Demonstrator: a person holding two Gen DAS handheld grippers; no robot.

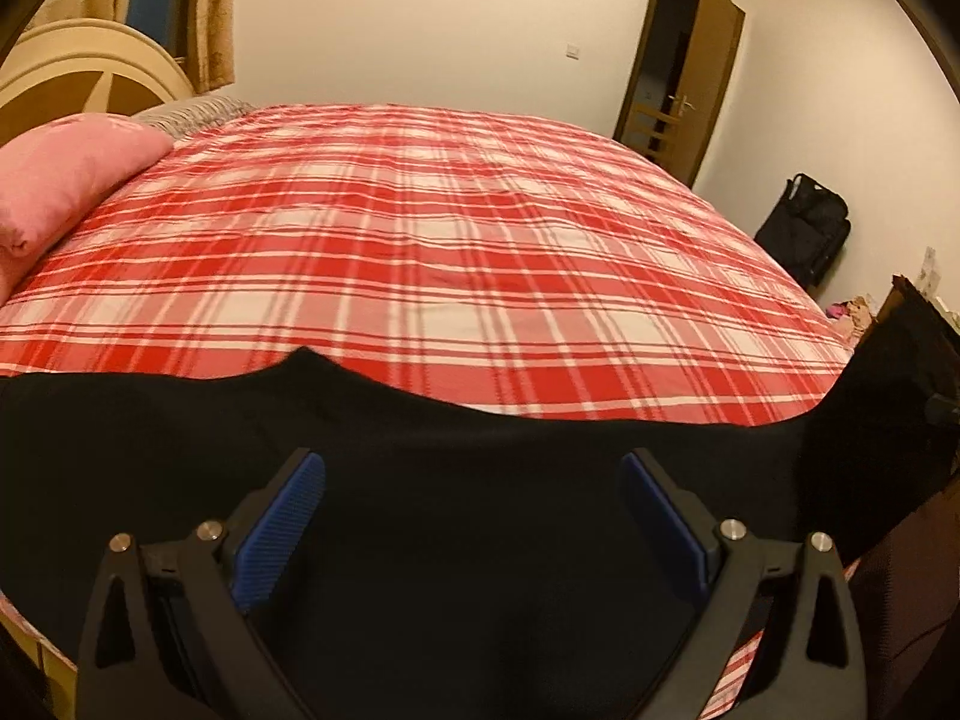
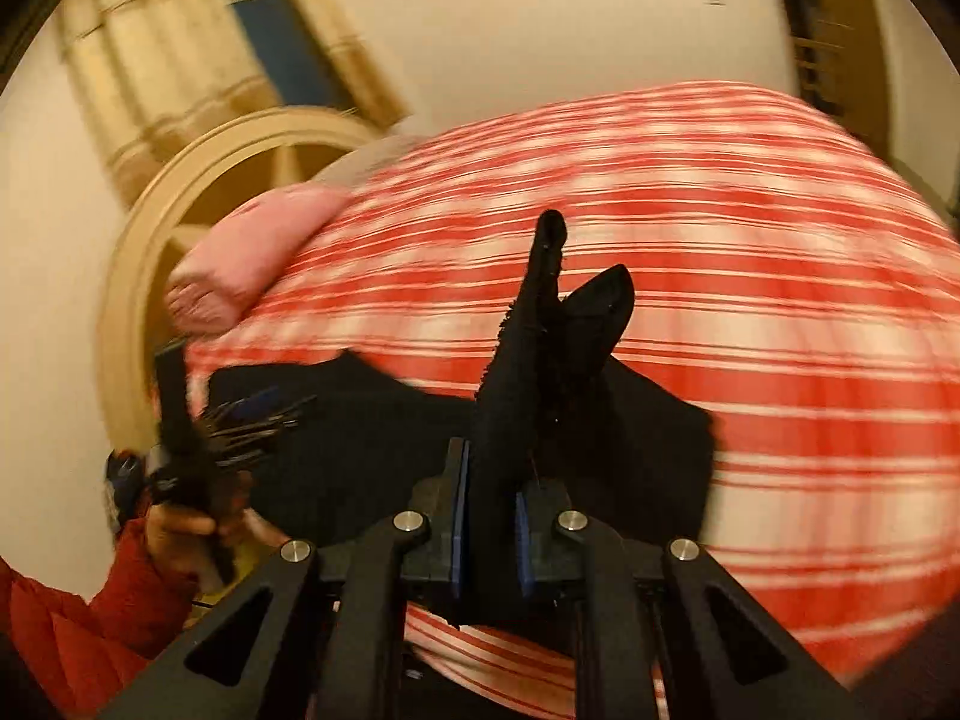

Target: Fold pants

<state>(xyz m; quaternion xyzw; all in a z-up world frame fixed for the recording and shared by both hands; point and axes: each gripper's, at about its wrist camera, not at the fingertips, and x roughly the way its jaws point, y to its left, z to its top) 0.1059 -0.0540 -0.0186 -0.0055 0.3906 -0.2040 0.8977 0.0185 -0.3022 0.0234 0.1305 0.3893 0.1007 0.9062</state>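
- Pants (image 1: 468,480) of black cloth lie spread over the near edge of the bed (image 1: 420,228) in the left wrist view, under and in front of the left tool (image 1: 474,510).
- Left tool stands wide apart; its two blue pads (image 1: 279,531) hover over the dark cloth and grip nothing.
- Far part of the bed carries a red and white checked cover, with a pink pillow (image 1: 66,180) at its left and a dark bag (image 1: 807,228) on the floor by the wall.
- Right wrist view is blurred. The right tool (image 2: 492,516) is closed on a fold of the pants (image 2: 510,396), which rises upright between the pads.
- More of the black cloth lies on the bed (image 2: 750,324) behind that fold.
- At the left of this view the person's left hand (image 2: 186,528), in a red sleeve, holds the handle of the other tool.
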